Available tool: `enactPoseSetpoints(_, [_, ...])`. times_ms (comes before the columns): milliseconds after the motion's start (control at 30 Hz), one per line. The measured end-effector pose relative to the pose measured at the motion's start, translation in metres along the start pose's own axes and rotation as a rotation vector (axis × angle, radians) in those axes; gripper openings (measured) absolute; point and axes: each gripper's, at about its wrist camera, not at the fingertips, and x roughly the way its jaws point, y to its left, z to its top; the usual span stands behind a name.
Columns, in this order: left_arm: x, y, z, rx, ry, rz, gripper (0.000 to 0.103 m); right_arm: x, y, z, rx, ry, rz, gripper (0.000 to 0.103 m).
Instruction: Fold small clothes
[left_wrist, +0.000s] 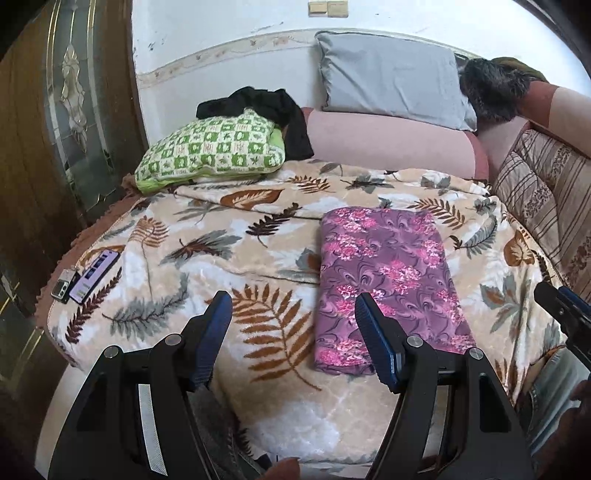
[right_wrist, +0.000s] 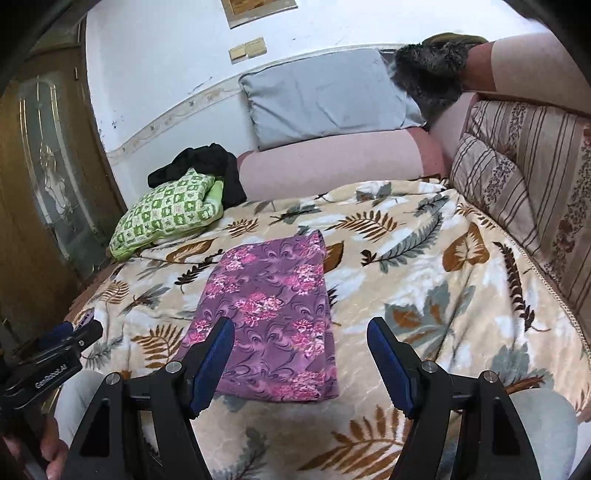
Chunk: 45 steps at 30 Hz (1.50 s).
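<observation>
A purple cloth with pink flowers (left_wrist: 388, 284) (right_wrist: 273, 321) lies folded into a flat rectangle on the leaf-patterned blanket (left_wrist: 207, 266) (right_wrist: 424, 288). My left gripper (left_wrist: 293, 306) hangs above the blanket just left of the cloth's near end, open, nothing between its blue pads. My right gripper (right_wrist: 301, 332) hovers over the cloth's near right corner, open and empty too. The right gripper's tip shows at the right edge of the left wrist view; the left gripper's body shows at the lower left of the right wrist view.
A green checked pillow (left_wrist: 210, 151) with black clothing (left_wrist: 269, 110) behind it lies at the bed's far left. A grey cushion (left_wrist: 391, 77), a pink bolster (left_wrist: 388, 140) and striped cushions (right_wrist: 524, 184) line the back and right. A phone (left_wrist: 94, 275) lies at the left edge.
</observation>
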Motion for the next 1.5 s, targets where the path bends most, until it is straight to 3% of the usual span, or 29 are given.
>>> enactPoseSetpoints(533, [-0.002, -0.006, -0.001, 0.019, 0.007, -0.026, 0.069, -0.010, 0.001, 0.010, 0.008, 0.008, -0.007, 0.072])
enactPoseSetpoints(767, [-0.004, -0.007, 0.001, 0.014, 0.011, -0.030, 0.069, -0.015, 0.017, 0.004, -0.021, 0.034, -0.027, 0.072])
enactPoseSetpoints(1500, [0.000, -0.010, -0.002, 0.012, 0.044, -0.040, 0.069, -0.005, 0.009, -0.004, 0.013, 0.062, -0.017, 0.072])
